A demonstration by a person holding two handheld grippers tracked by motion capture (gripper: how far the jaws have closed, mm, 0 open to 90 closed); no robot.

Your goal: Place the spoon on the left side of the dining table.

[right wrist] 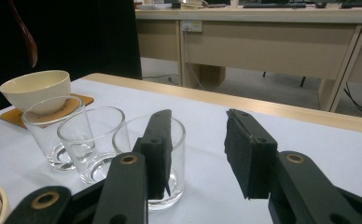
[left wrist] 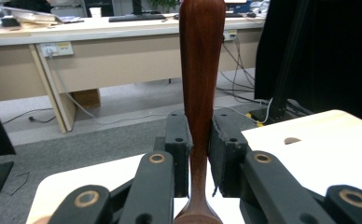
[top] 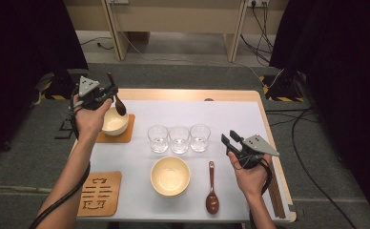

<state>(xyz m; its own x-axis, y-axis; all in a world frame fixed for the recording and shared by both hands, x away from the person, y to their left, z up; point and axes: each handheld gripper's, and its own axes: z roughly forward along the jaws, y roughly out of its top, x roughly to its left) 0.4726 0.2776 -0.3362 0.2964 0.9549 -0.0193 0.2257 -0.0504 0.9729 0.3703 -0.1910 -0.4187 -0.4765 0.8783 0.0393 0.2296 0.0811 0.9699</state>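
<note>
A bench point(top: 231, 107) carries a far bowl point(top: 114, 121) on a coaster point(top: 127, 133). Above that bowl, the left claw point(top: 110, 91) grips a dark spoon point(top: 117, 98) by its handle, long axis near upright, scoop end down just over the bowl's rim. Well right of the bowl, the right claw point(top: 231, 139) hangs open and holds nothing.

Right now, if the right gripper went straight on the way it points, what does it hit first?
Probably the nearest glass, just left of the line between the open fingers of the right gripper. Dead centre is bare table, so it may only clip the rim; depth is unclear.
</note>
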